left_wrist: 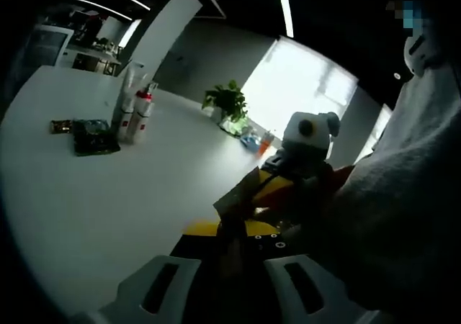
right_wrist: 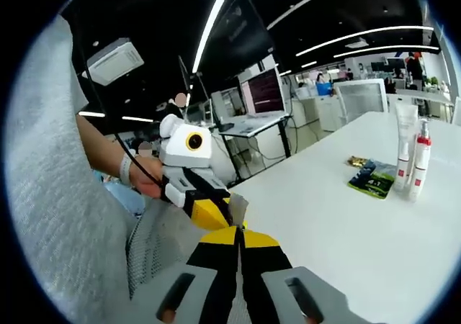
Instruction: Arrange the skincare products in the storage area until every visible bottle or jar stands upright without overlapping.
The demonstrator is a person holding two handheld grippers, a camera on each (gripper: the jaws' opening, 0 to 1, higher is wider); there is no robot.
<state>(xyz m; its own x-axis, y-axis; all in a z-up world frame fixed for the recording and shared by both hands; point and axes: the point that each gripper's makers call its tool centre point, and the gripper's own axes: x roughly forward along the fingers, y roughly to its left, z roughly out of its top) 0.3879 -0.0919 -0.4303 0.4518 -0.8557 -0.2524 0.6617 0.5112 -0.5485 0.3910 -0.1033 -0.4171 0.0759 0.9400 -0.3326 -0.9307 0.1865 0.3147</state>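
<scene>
1. White desk (left_wrist: 108, 194) carried a cluster of upright skincare bottles (left_wrist: 135, 108) at about ten o'clock in the left gripper view, touching one another.
2. Just beside them lay a dark green packet (left_wrist: 94, 137), flat on the desk.
3. In the right gripper view, the bottles stood at three o'clock, the packet at their left.
4. Left hand-held gripper (left_wrist: 230, 288) had its jaws spread and empty.
5. Right hand-held gripper (right_wrist: 238, 295) was likewise spread, holding nothing.
6. A potted plant (left_wrist: 227, 104) stood at twelve o'clock, well apart from the bottles.
</scene>
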